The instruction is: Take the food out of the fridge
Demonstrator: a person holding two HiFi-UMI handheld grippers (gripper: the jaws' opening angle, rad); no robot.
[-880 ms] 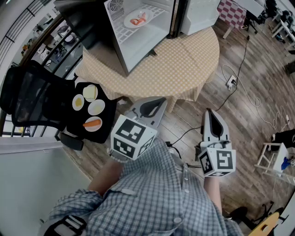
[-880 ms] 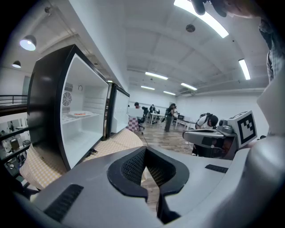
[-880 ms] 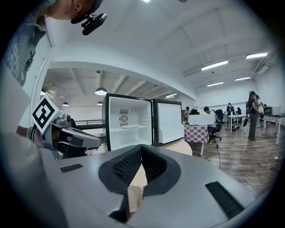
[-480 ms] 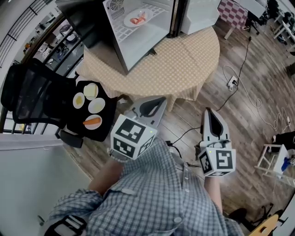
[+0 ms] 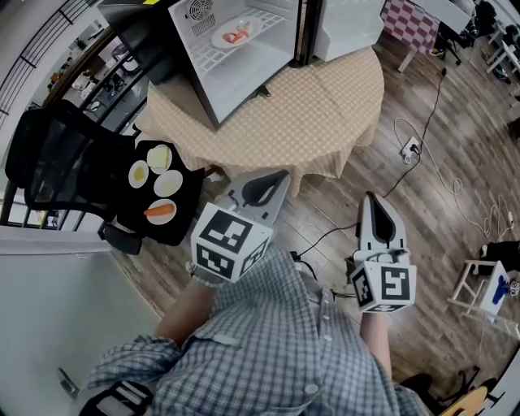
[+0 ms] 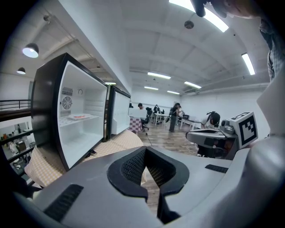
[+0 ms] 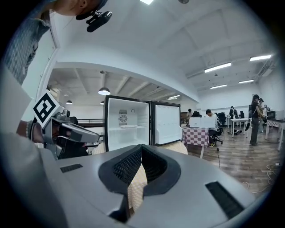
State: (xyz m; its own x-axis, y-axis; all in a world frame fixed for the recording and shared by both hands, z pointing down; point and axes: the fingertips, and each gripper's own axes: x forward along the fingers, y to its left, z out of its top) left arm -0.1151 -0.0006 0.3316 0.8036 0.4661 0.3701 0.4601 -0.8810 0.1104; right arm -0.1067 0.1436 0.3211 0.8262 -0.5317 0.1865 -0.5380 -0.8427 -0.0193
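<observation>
It's a big open office with a wooden floor (image 5: 439, 122). A round table (image 5: 325, 114) under a tan checked cloth fills the upper middle of the head view. On it stands a small fridge (image 5: 203, 77) with its door (image 5: 345, 24) swung wide.

The job looks to be at its very start, in the approach. The left gripper (image 5: 279, 175) and the right gripper (image 5: 371, 200) sit low in the frame, close to the person's shirt and well apart from the fridge. Both point toward it, and each has its jaws closed together with nothing between them.

By my reckoning, the next move is a long reach forward into the open cabinet. One gripper's jaws have to part before they can take the plate's rim.

The food (image 5: 237, 36) is at the top of the frame, inside the fridge on the white wire shelf. It shows as a few pinkish pieces on a white plate (image 5: 225, 38), too small to name.

At the left, a black tray (image 5: 191, 191) already carries several small plates of other food.
</observation>
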